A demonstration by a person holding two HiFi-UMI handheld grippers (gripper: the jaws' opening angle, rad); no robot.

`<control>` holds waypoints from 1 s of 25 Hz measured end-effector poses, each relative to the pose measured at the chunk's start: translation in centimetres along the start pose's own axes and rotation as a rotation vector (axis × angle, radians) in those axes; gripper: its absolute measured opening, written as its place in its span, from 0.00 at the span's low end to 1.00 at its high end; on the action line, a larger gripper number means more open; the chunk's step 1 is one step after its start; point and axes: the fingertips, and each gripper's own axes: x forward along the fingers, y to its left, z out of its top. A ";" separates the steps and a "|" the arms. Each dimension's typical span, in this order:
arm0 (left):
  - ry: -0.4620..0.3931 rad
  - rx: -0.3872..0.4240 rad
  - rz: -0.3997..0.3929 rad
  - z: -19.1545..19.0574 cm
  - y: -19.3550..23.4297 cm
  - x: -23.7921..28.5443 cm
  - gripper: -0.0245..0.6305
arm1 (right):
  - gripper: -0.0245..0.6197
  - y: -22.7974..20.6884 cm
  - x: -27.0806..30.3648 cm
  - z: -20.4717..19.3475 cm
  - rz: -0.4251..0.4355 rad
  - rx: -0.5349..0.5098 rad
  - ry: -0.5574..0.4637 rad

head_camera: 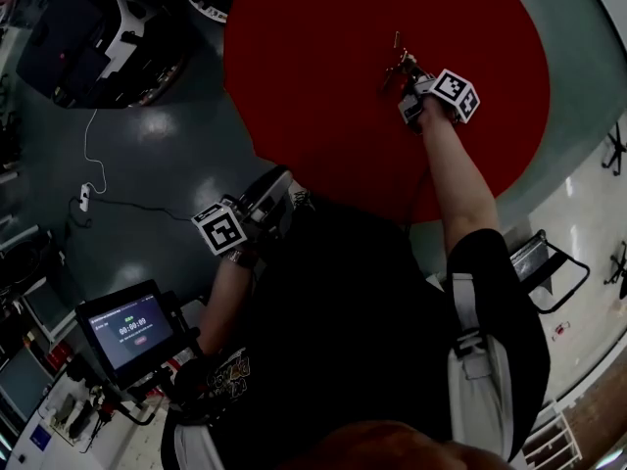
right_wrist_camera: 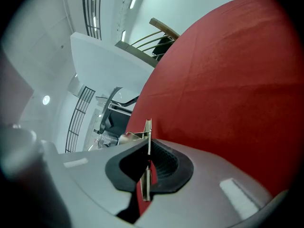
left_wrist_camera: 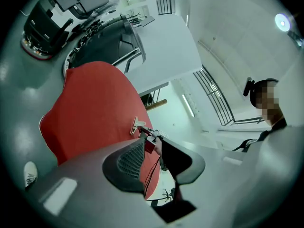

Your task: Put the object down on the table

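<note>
A thin silvery metal bracket (head_camera: 400, 65) hangs over the round red table (head_camera: 323, 67), with my right gripper (head_camera: 409, 76) shut on it. In the right gripper view the bracket (right_wrist_camera: 148, 132) stands on edge between the pressed pads, its top poking out past my right gripper (right_wrist_camera: 148, 167), above the red tabletop (right_wrist_camera: 228, 80). My left gripper (head_camera: 277, 186) is held close to the body, off the table's near edge. In its own view my left gripper (left_wrist_camera: 154, 163) is open with nothing between the pads. Through the gap I see the bracket (left_wrist_camera: 137, 125) and the red table (left_wrist_camera: 90, 108).
A small screen on a stand (head_camera: 127, 331) sits at the lower left. A white cable with a power strip (head_camera: 86, 196) lies on the grey floor. A dark machine (head_camera: 88, 37) stands at the upper left, and a black frame (head_camera: 549, 262) at the right.
</note>
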 end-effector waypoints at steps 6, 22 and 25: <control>-0.012 -0.020 0.008 0.2 -0.4 0.6 0.22 | 0.04 -0.1 0.8 -0.2 -0.016 -0.006 0.037; -0.018 -0.059 -0.036 -0.2 -0.5 0.8 0.23 | 0.21 -1.9 -1.2 0.5 -0.102 0.018 0.017; -0.014 -0.057 -0.057 -0.3 -0.3 0.7 0.22 | 0.21 -3.8 -3.1 0.7 -0.182 0.016 -0.012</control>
